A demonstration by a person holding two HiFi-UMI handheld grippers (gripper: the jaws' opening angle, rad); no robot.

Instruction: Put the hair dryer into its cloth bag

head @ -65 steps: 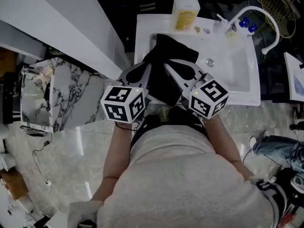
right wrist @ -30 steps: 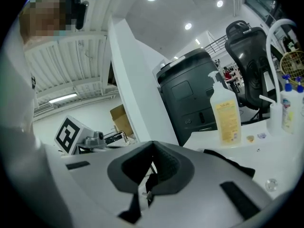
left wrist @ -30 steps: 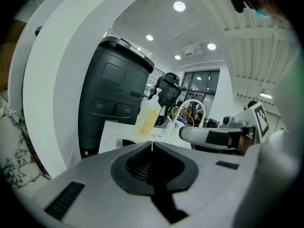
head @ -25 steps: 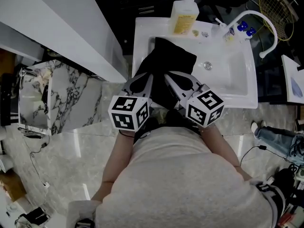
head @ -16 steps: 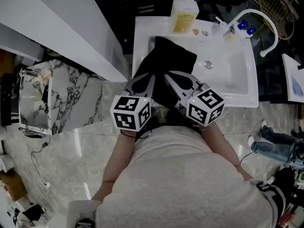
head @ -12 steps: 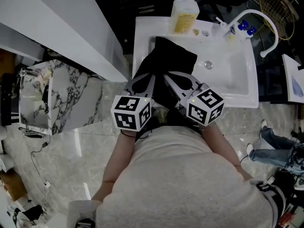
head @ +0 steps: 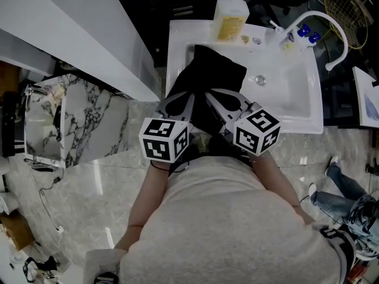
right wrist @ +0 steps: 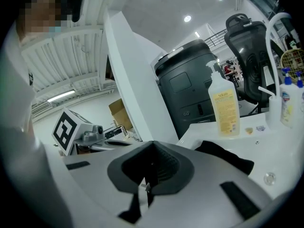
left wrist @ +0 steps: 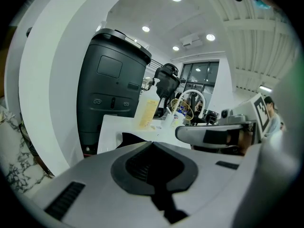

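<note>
Marble veining marks the counter at the far left of my head view, and beside it the white sink fills the middle. My left gripper hangs over the sink's near-left corner. In the left gripper view its jaws are pressed together in a closed seam, with nothing that I can see between them. Just past its tip and to its right lies the black cloth bag, spread in the left part of the basin and reaching toward the near rim, between my two grippers. My right gripper sits over the bag's near-right side, jaws likewise closed. A small pale sliver shows in their seam, and I cannot tell what it is. A yellow soap bottle stands on the far rim, the drain sits further right in the basin, and the curved white faucet rises at the far-right corner.
</note>
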